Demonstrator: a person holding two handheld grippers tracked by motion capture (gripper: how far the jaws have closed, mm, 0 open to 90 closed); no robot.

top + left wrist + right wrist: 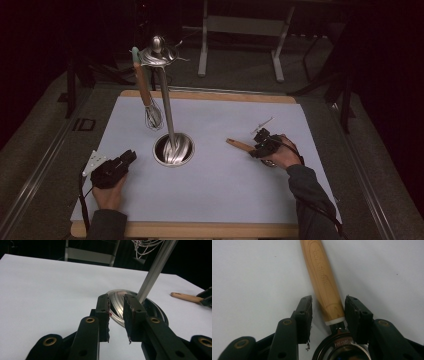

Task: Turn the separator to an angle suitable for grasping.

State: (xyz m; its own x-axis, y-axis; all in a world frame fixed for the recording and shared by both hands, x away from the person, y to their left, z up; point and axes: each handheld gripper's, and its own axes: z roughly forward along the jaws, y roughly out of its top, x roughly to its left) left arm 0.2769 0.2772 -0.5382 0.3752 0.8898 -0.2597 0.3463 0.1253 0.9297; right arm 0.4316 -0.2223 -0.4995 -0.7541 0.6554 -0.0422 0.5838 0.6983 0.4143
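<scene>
A wooden-handled utensil lies on the white mat at the right. My right gripper is lowered over it, and its handle runs between the open jaws with a gap on the left side. The utensil's metal head sits close under the camera. My left gripper rests at the front left, open with nothing between its jaws, pointing at the round base of a metal stand. From the stand's top hangs a whisk with a wooden handle.
The stand's pole leans up from its base in the middle of the mat. A wooden board edge borders the mat at the front. A metal frame stands on the floor beyond the table.
</scene>
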